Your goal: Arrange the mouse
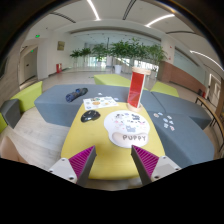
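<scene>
A black mouse (90,116) lies on the yellow table (100,150), ahead of my fingers and to their left. A round white mat (126,128) printed with dark marks lies to its right, just beyond the fingers. My gripper (113,160) is open and empty, well back from the mouse, with its magenta pads (82,160) apart over the bare yellow surface.
A red and white box (137,87) stands upright at the far end of the table, next to a white printed sheet (101,101). Grey tables surround the yellow one; a dark object (76,95) lies on the left one. Green plants (115,50) stand far back.
</scene>
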Available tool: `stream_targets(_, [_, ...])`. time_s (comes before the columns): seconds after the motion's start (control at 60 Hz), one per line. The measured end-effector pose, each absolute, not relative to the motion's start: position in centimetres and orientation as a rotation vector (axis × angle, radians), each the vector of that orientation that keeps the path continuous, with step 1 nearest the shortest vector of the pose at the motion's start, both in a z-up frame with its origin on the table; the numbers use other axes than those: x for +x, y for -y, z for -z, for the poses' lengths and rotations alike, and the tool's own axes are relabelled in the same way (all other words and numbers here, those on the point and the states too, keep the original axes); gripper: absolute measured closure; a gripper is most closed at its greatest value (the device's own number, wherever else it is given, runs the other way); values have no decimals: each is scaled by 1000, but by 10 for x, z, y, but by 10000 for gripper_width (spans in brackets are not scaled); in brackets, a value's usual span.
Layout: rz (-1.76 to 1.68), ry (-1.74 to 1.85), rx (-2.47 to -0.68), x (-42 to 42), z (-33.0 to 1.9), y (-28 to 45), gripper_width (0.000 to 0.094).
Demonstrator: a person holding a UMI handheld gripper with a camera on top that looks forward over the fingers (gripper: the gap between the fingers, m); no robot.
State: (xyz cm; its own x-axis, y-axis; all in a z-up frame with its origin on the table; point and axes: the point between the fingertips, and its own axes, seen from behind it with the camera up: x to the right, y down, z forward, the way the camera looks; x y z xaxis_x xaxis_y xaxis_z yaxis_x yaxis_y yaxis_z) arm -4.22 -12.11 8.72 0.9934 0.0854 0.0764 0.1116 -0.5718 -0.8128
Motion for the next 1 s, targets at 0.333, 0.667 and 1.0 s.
stream_targets(0.333, [-127, 253, -2189, -134, -29, -12, 151])
stream_targets(0.667, [-197, 233, -2210, -179, 13, -90, 146])
stream_targets(1.0, [-122, 189, -2214, -189, 9, -120, 127])
